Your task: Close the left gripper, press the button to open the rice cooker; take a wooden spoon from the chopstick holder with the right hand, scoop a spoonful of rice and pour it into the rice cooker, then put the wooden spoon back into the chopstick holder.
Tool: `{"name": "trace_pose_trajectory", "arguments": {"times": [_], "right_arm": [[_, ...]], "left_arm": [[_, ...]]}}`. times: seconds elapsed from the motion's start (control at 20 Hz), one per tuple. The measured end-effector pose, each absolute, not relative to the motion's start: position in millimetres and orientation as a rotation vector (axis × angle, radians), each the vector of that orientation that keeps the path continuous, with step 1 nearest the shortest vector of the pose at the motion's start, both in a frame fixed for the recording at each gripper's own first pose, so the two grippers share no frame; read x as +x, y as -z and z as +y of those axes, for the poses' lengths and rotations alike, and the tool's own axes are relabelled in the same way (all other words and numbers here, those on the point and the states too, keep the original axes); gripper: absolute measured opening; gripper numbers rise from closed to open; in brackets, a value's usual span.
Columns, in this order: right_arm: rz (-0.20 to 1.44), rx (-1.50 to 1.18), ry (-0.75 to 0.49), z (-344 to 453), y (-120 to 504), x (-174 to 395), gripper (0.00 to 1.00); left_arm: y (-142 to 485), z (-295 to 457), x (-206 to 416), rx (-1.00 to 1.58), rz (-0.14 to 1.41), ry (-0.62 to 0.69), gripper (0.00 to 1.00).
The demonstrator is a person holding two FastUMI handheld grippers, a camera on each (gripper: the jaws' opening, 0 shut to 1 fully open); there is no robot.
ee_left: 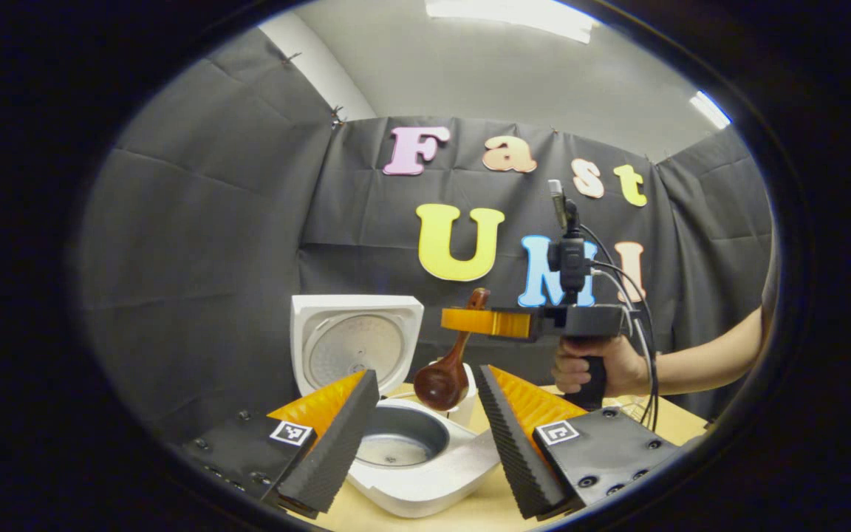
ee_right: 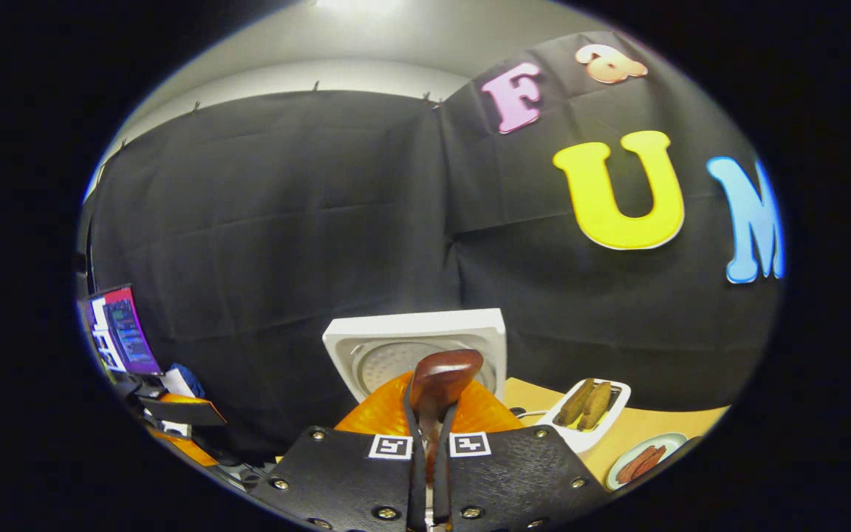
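Left tongs [ee_left: 418, 436] apart, low over the open rice cooker [ee_left: 414, 462] on the worktop [ee_left: 484, 510], lid [ee_left: 355, 343] upright at 12 o'clock of the pot. Right tongs [ee_right: 427, 443] clamped on the wooden spoon [ee_right: 436, 384] handle. In left gripper view the right tongs [ee_left: 481, 323] sit level, held by a hand [ee_left: 595, 366]; spoon [ee_left: 444, 380] hangs bowl-down above the cooker's 1 o'clock rim. White tray [ee_right: 588, 414] and plate [ee_right: 643, 458] at 3 o'clock of the cooker lid [ee_right: 414, 347] in right gripper view.
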State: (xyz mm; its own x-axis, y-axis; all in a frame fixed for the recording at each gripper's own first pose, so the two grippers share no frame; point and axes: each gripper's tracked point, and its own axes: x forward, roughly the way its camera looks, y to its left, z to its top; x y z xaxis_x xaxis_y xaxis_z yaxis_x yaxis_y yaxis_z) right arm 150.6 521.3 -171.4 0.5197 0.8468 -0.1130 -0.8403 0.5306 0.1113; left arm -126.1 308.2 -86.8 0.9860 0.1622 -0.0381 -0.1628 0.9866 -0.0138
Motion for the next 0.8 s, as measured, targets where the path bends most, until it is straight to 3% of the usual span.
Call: {"name": "trace_pose_trajectory", "arguments": {"times": [0.45,0.8], "right_arm": [[0.17,0.37,-0.814,499,159,159,0.04],[0.141,0.423,-0.649,467,151,175,0.04]], "left_arm": [[85,247,-91,-0.01,0.043,-0.052,0.96],[84,204,-70,-0.014,0.049,0.007,0.96]]}}
